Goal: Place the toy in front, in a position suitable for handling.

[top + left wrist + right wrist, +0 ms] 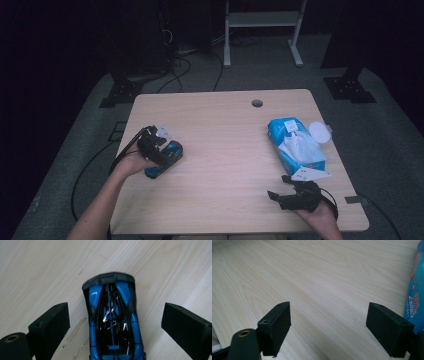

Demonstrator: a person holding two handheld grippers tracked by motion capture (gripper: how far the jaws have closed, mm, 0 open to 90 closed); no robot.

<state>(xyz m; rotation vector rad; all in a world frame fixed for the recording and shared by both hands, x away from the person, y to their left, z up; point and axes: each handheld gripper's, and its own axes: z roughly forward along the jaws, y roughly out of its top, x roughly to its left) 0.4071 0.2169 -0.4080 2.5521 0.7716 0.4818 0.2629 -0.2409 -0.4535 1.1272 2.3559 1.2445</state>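
The left gripper (pixel 115 322) straddles the blue toy car (pixel 113 322), jaws spread and clear of its sides. The right gripper (pixel 328 330) hangs spread over the bare table (pixel 312 277); a blue tissue pack (pixel 415 297) lies just beside it.

Dim room, table (pixel 220 150) lit from above; glare on toy car (pixel 112 322); soft focus.

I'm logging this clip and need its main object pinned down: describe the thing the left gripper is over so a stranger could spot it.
Start at the light wooden table and go to its left side, where the left gripper hangs with jaws spread. Between them lies a toy car on the wood. It is glossy blue and black, unlike the tissue pack on the right.
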